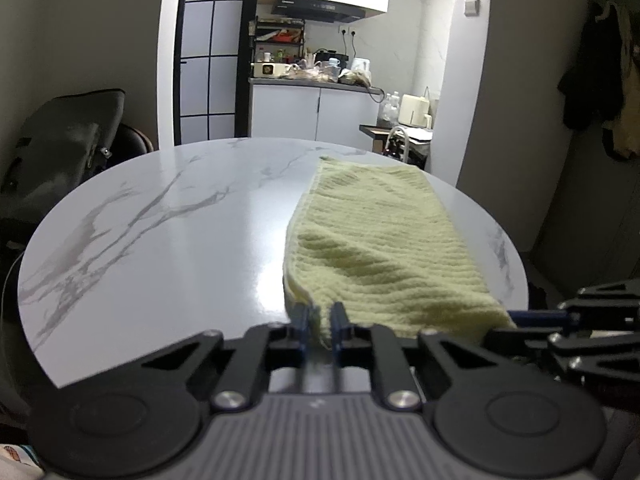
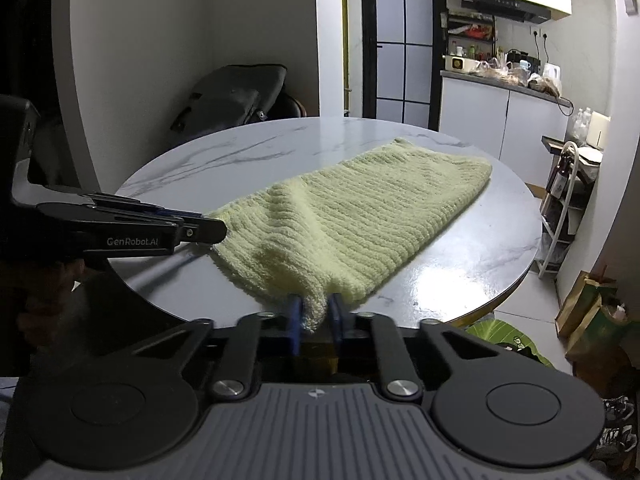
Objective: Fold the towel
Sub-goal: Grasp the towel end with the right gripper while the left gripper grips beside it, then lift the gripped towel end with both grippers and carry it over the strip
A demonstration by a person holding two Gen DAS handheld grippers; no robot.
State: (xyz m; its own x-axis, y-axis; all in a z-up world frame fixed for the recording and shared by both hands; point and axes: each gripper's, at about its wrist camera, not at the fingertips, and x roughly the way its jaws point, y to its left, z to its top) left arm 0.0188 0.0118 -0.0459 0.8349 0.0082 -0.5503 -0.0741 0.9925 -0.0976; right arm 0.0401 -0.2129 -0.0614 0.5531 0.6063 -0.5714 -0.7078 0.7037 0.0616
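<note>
A pale green ribbed towel (image 1: pixel 380 236) lies lengthwise on the round white marble table (image 1: pixel 160 220), its near end lifted slightly. My left gripper (image 1: pixel 321 322) is shut on the towel's near left corner. My right gripper (image 2: pixel 314 314) is shut on the near right corner of the towel (image 2: pixel 360 216), at the table's (image 2: pixel 460 264) front edge. The left gripper also shows in the right wrist view (image 2: pixel 208 230), pinching the other corner. The right gripper shows at the right edge of the left wrist view (image 1: pixel 520 316).
A dark bag on a chair (image 1: pixel 68 140) stands behind the table at left. A kitchen counter (image 1: pixel 312 80) with clutter is in the background. A white rack (image 2: pixel 564 208) and paper bags (image 2: pixel 592 312) stand on the floor to the right.
</note>
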